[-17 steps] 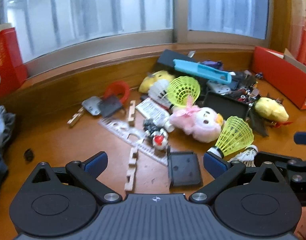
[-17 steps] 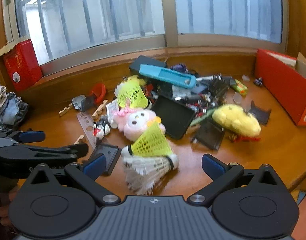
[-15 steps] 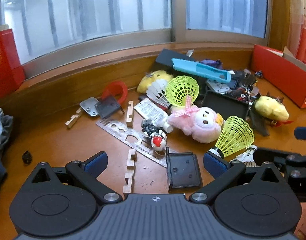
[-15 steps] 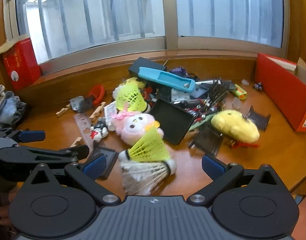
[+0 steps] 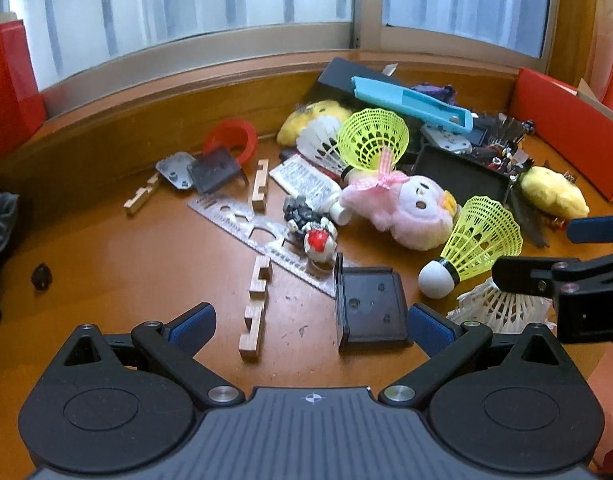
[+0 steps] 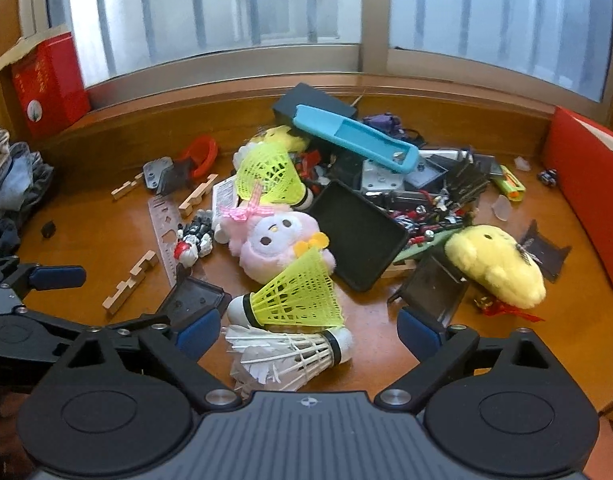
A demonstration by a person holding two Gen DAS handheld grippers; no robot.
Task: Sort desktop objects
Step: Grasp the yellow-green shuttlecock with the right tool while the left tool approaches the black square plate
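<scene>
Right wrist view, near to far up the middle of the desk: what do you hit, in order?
White feather shuttlecock → yellow shuttlecock → pink plush → second yellow shuttlecock → blue case → black box → window frame.

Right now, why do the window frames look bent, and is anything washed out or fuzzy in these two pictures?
Left wrist view: the fisheye lens bows the window frame; the panes are bright and washed out, and the desk shows soft glare. Right wrist view: same bowing at the window sill, corners dark; the white shuttlecock close to the lens looks slightly soft.
</scene>
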